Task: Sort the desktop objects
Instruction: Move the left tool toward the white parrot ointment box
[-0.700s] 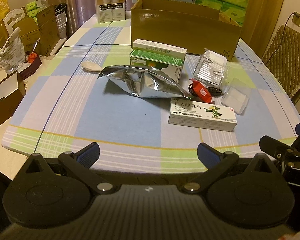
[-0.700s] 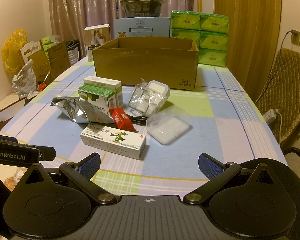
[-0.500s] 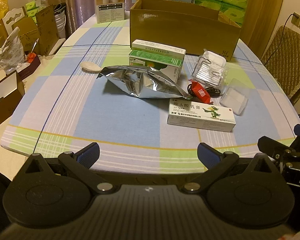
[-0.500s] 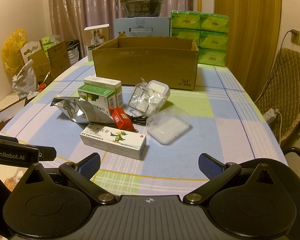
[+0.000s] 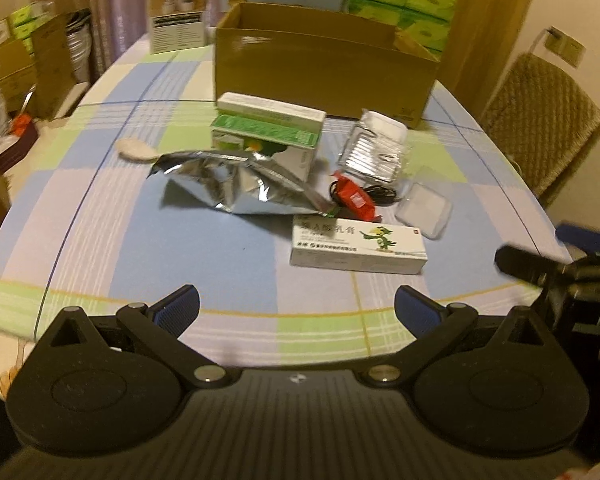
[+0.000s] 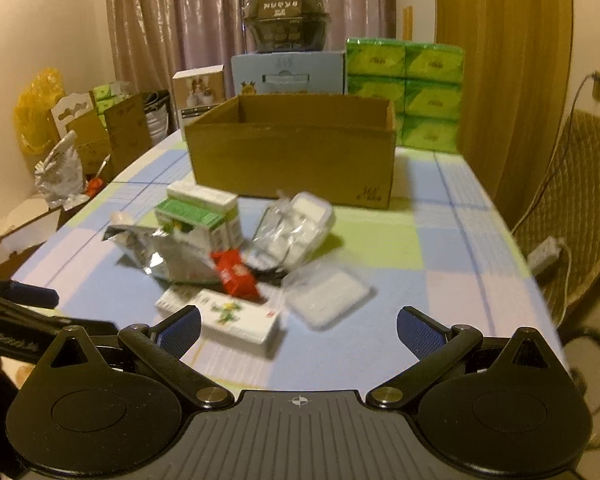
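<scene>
A heap of small things lies mid-table: a white ointment box nearest me, a crumpled silver foil bag, a red packet, two stacked green-and-white boxes, a clear blister pack and a clear lidded case. An open cardboard box stands behind them. My left gripper hangs open over the table's front edge. My right gripper is open too, just short of the ointment box, with nothing between its fingers.
The checked tablecloth covers the table. A cream spoon-like piece lies left of the heap. Green tissue packs and cartons stand at the far end. A wicker chair is on the right, boxes and bags on the left.
Both grippers have moved forward towards the heap, the right one further; the ointment box now sits close before its left finger. Both stay open.
</scene>
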Demonstrator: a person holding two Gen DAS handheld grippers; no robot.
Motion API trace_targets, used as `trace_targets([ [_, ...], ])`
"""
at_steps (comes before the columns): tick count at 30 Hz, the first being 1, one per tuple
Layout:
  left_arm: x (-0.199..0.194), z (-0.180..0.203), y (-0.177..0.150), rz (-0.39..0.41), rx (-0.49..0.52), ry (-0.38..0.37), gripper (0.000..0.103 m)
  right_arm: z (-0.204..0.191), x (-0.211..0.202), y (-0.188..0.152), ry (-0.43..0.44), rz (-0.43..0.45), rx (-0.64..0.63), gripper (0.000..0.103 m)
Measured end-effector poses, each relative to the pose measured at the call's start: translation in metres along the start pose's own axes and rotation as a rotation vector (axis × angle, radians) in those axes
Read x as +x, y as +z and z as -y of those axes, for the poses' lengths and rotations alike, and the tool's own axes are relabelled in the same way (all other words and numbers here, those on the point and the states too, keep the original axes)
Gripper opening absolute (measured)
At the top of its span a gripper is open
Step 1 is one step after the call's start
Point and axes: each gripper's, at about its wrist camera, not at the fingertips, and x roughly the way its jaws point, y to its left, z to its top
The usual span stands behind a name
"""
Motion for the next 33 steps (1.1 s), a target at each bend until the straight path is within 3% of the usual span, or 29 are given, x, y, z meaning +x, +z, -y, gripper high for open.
trace_targets([
  [3,0.005,0.001,0.010,-0.017,0.080,-0.038,0.102,0.008,0.007,0.011,0.004,-0.027,-0.053,0.101],
  [9,0.024,0.005,0.021,-0.071,0.377,-0.114,0.102,0.019,0.024,0.027,0.061,-0.097,-0.189,0.101],
  [15,0.057,0.000,0.025,-0.158,0.580,-0.208,0.102,0.025,0.050,0.037,0.160,-0.193,-0.272,0.101],
  [19,0.081,-0.004,0.024,-0.203,0.644,-0.269,0.102,0.023,0.068,0.038,0.210,-0.266,-0.388,0.101],
  [23,0.096,-0.001,0.024,-0.197,0.725,-0.300,0.102,0.021,0.088,0.035,0.222,-0.325,-0.501,0.101],
  [33,0.126,0.003,0.037,-0.191,0.817,-0.358,0.101,0.026,0.127,0.044,0.244,-0.397,-0.559,0.101],
])
